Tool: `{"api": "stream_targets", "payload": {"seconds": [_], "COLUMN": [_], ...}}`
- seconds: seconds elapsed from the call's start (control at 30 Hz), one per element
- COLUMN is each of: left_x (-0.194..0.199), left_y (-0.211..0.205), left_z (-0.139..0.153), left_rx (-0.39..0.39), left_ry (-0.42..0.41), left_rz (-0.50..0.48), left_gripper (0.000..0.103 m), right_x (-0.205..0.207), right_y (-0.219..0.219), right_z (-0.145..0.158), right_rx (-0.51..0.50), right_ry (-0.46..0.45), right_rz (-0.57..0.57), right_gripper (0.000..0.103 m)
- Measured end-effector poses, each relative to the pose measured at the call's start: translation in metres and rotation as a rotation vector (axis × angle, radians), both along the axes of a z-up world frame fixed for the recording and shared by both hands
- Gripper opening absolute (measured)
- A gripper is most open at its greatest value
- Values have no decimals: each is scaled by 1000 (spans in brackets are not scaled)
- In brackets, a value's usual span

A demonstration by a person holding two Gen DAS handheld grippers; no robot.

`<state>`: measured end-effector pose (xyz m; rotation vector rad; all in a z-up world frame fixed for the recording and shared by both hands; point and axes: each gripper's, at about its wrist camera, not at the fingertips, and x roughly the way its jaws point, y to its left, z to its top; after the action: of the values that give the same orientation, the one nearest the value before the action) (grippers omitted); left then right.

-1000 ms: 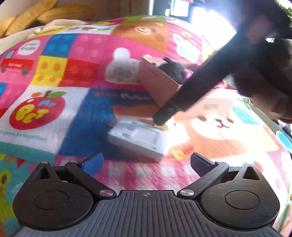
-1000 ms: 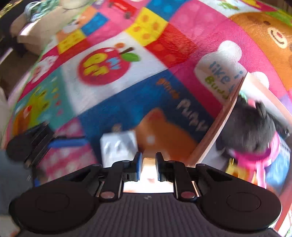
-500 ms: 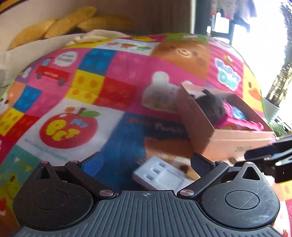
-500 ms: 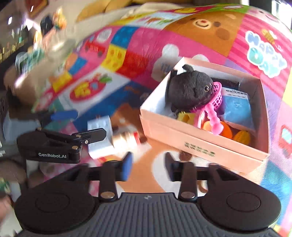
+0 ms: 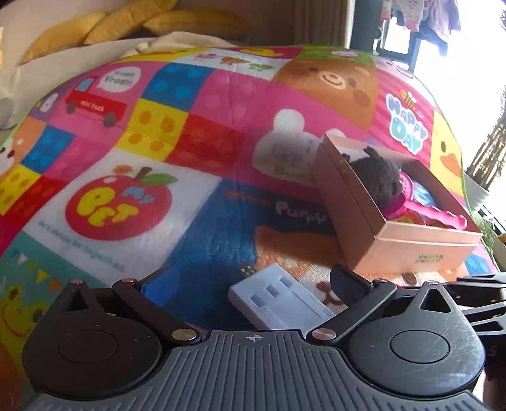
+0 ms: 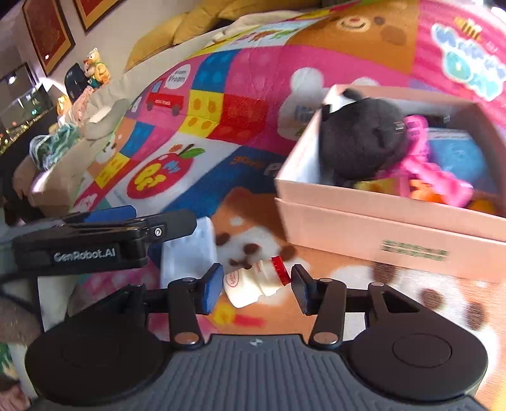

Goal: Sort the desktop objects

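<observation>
While the right tongs point(image 6: 256, 289) sit apart, having just narrowed a bit, a small red-capped bottle point(image 6: 253, 281) lies loose between them on the play mat point(image 5: 202, 221), just beside the pink box point(image 6: 379, 234). Left tongs point(image 5: 249, 284) gape over a white adapter point(image 5: 278, 300).

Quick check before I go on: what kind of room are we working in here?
Most likely a home living room or play area: a colourful cartoon-print play blanket covers the surface, yellow cushions lie behind it, framed pictures hang on the wall, and an open pink cardboard box holds toys.
</observation>
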<state>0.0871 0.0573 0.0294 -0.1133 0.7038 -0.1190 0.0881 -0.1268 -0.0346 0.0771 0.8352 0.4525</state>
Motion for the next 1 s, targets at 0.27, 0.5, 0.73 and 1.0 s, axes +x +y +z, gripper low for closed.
{"api": "stream_targets", "payload": {"seconds": [0.27,0.5,0.73,1.0], "left_x": [1,-17,-8,-20], "left_y": [-49,-72,-68,-71], "left_z": [-19,-15,-19,-15], "left_rx": [64,96,141,171], "left_ry": [45,38,51,24], "left_rz": [-194,-240,-139,-167], "left_gripper": [103,103,100,54], "right_x": [-61,-67,-66,-65], "right_y": [-95,-124,-128,-134], "right_z": [5,-11,-17,-18], "right_rx": [-108,-95,-35,3], "right_ry": [-100,-126,-138,-140], "right_rz": [-171,-283,-321,-351], "right_gripper": [47,55,78,95]}}
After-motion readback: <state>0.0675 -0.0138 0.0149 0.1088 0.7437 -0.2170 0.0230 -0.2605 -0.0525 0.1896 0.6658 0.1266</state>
